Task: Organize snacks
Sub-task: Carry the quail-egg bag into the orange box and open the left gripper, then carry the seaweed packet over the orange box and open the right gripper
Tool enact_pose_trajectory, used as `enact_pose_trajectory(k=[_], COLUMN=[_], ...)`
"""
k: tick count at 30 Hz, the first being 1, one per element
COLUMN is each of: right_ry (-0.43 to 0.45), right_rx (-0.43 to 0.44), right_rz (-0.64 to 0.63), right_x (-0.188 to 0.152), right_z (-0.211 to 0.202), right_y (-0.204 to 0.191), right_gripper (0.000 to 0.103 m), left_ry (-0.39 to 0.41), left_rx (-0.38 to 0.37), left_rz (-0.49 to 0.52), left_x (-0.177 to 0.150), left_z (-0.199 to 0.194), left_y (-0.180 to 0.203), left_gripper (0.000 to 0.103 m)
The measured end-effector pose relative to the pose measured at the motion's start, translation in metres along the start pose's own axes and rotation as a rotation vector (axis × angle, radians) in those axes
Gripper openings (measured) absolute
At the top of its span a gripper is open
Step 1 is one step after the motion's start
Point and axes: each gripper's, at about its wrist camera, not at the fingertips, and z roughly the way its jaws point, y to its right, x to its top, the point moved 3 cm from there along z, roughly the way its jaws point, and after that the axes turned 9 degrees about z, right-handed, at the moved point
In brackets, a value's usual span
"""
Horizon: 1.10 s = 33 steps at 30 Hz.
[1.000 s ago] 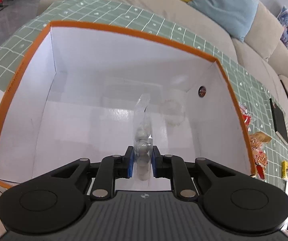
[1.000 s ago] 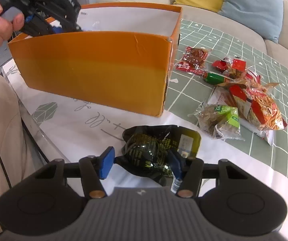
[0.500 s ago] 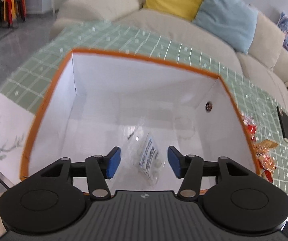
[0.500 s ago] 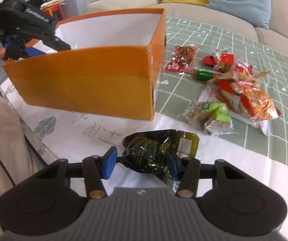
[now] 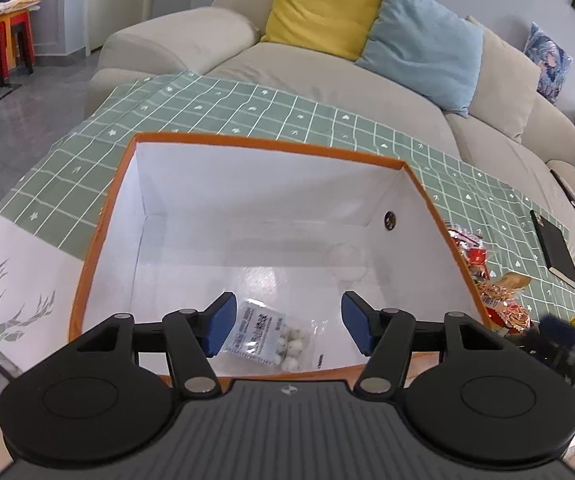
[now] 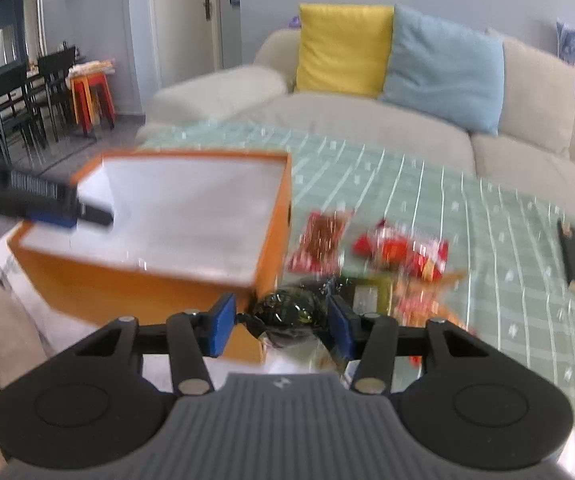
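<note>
The left gripper (image 5: 283, 330) is held with jaws apart above the orange box (image 5: 247, 144); its jaws have just been opening, and a clear packet (image 5: 271, 338) is seen below on the box floor. The right gripper (image 6: 281, 326), closing lately, is clamped on a dark packet (image 6: 291, 310), at lower centre of its frame.

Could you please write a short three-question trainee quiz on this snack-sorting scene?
1. True or false: the clear bag lies inside the box.
2. The right tool has closed on which snack? A) a red pack B) the dark pack C) a yellow cube
3. Are the left tool's jaws open or shut?

Key: 1 true; 2 B; 3 open, they have just been opening and press on nothing.
</note>
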Motion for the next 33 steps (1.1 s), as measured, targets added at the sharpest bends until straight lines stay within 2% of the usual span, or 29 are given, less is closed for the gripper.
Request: enact_pose_trajectory(k=[1, 4, 6, 10, 13, 14, 15, 16, 18, 22, 23, 24, 25, 28, 33], right_ry=[0.012, 0.016, -0.003, -0.068, -0.127, -0.15, -0.169, -0.186, -0.223, -0.302, -0.311, -0.317, -0.325, -0.359, -0.378], right_rx=[0.0, 0.01, 0.004, 0.014, 0.019, 0.007, -0.001, -0.002, 0.016, -0.062, -0.072, -0.079, -0.084, -0.102, -0.104], right_rz=[-0.005, -0.031, -0.026, 0.058, 0.084, 0.081, 0.074, 0.067, 0.034, 0.018, 0.042, 0.066, 0.091, 0.117, 0.164], right_x=[0.01, 0.03, 0.031, 0.016, -0.006, -0.015, -0.023, -0.031, -0.051, -0.08, -0.086, -0.09, -0.096, -0.113, -0.123], right_z=[0.002, 0.017, 0.032, 0.039, 0.027, 0.02, 0.014, 0.007, -0.009, -0.023, -0.024, -0.023, -0.021, -0.017, -0.001], right_y=[-0.004, -0.015, -0.012, 0.02, 0.043, 0.048, 0.052, 0.054, 0.055, 0.058, 0.059, 0.061, 0.063, 0.064, 0.071], right_gripper=[0.0, 0.0, 0.0, 0.0, 0.002, 0.005, 0.015, 0.029, 0.045, 0.052, 0.057, 0.069, 0.072, 0.072, 0.069], left_ry=[-0.002, -0.006, -0.001, 0.023, 0.022, 0.021, 0.021, 0.02, 0.019, 0.009, 0.005, 0.0, -0.005, -0.013, -0.039], left_rx=[0.0, -0.003, -0.015, -0.074, -0.09, -0.094, -0.1, -0.109, -0.129, -0.143, -0.142, -0.142, -0.143, -0.139, -0.111], left_rz=[-0.005, -0.01, -0.011, 0.003, 0.012, 0.018, 0.025, 0.031, 0.041, 0.071, 0.077, 0.079, 0.079, 0.087, 0.078], left_x=[0.0, -0.002, -0.006, -0.014, -0.019, -0.02, -0.021, -0.022, -0.022, -0.024, -0.024, -0.026, -0.027, -0.029, -0.034], left_z=[0.0, -0.002, -0.006, -0.02, -0.022, -0.022, -0.022, -0.023, -0.023, -0.022, -0.021, -0.02, -0.02, -0.019, -0.017], left_y=[-0.002, -0.004, -0.005, -0.003, 0.001, 0.003, 0.004, 0.007, 0.012, 0.024, 0.027, 0.028, 0.029, 0.032, 0.028], left_gripper=[0.07, 0.068, 0.066, 0.066, 0.066, 0.066, 0.066, 0.066, 0.066, 0.066, 0.066, 0.066, 0.066, 0.066, 0.066])
